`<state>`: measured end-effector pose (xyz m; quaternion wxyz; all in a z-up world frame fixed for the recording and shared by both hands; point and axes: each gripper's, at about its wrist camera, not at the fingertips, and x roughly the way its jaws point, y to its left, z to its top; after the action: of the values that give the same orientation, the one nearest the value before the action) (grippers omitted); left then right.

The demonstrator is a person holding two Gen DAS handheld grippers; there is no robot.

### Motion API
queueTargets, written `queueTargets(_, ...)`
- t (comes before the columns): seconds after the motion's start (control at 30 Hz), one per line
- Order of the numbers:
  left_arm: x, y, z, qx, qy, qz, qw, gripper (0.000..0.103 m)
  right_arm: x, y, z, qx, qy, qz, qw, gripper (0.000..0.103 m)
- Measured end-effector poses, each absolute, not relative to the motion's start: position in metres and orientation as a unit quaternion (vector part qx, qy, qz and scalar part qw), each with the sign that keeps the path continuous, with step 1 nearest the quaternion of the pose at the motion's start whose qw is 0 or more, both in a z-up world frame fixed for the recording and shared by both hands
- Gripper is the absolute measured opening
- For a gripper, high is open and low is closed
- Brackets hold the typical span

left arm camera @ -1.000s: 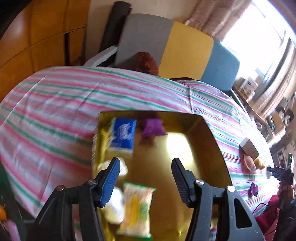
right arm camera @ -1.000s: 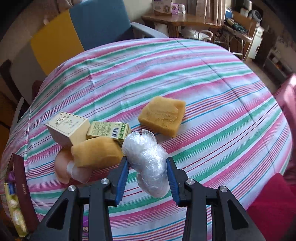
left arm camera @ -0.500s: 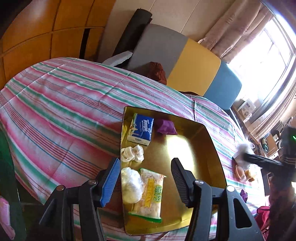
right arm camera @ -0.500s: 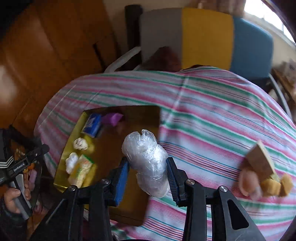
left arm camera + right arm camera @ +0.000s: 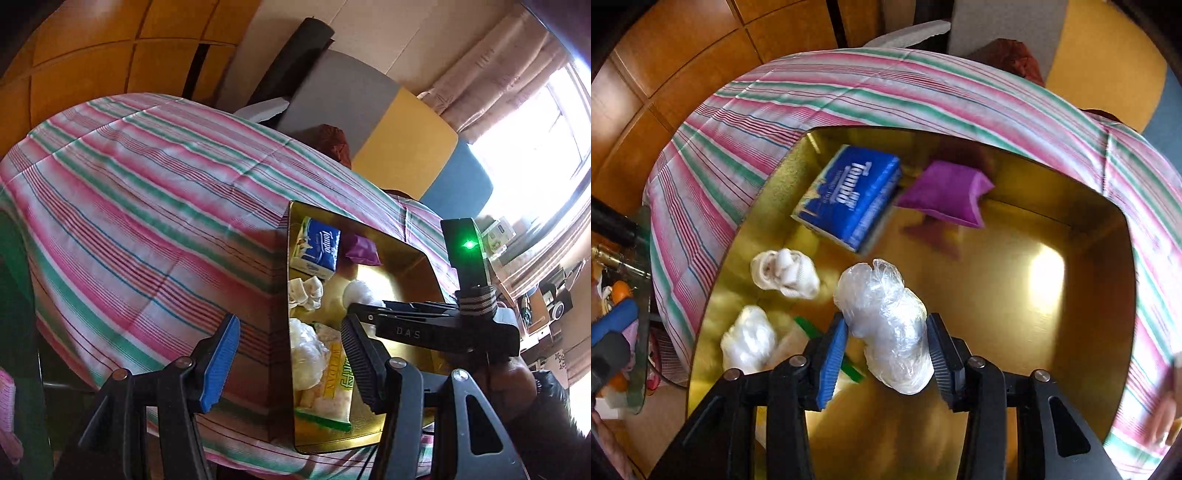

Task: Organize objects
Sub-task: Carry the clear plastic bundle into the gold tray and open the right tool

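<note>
A gold tray (image 5: 406, 266) (image 5: 1034, 332) lies on the striped tablecloth. In it are a blue tissue pack (image 5: 849, 195), a purple pouch (image 5: 945, 192), a knotted white cloth (image 5: 786, 273), a white plastic wad (image 5: 750, 339) and a yellow-green snack packet (image 5: 328, 387). My right gripper (image 5: 886, 321) hangs over the tray's middle with a clear plastic bundle (image 5: 886, 325) between its pads. Its jaws are opening, but both pads still touch the bundle. My left gripper (image 5: 288, 325) stands open and empty at the tray's left rim, mostly over the tablecloth. The right gripper (image 5: 354, 306) crosses the left wrist view.
The pink, green and white tablecloth (image 5: 147, 206) drapes over the round table's edges. A grey, yellow and blue sofa (image 5: 402, 144) stands behind the table, with wooden panelling (image 5: 92, 66) to the left. A hand (image 5: 509, 373) holds the right gripper.
My right gripper has swung with the plastic bundle from the loose items on the cloth to above the tray. My left gripper has shifted left, off the tray's middle to its rim.
</note>
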<state>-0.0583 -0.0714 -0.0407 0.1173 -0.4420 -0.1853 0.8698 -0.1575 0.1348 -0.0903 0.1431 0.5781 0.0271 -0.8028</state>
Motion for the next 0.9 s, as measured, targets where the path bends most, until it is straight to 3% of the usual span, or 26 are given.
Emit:
queueTargets(0.2, -0.057, -0.069, -0.041, -0.442, -0.177, 0.872, 0.117, 0.057, -0.146, 0.142, -0.083, 0.559, -0.013, -0.812, 0.167, 0.066)
queueTargets(0.53, -0.051, -0.022, -0.019, -0.433, -0.113, 0.882, 0.147, 0.057, -0.091, 0.204, -0.038, 0.488, -0.031, -0.861, 0.143, 0.080)
queueTargets(0.9, -0.038, 0.070, -0.001, -0.431, -0.023, 0.874, 0.222, 0.057, -0.022, 0.342, -0.022, 0.458, -0.094, -0.883, 0.033, 0.083)
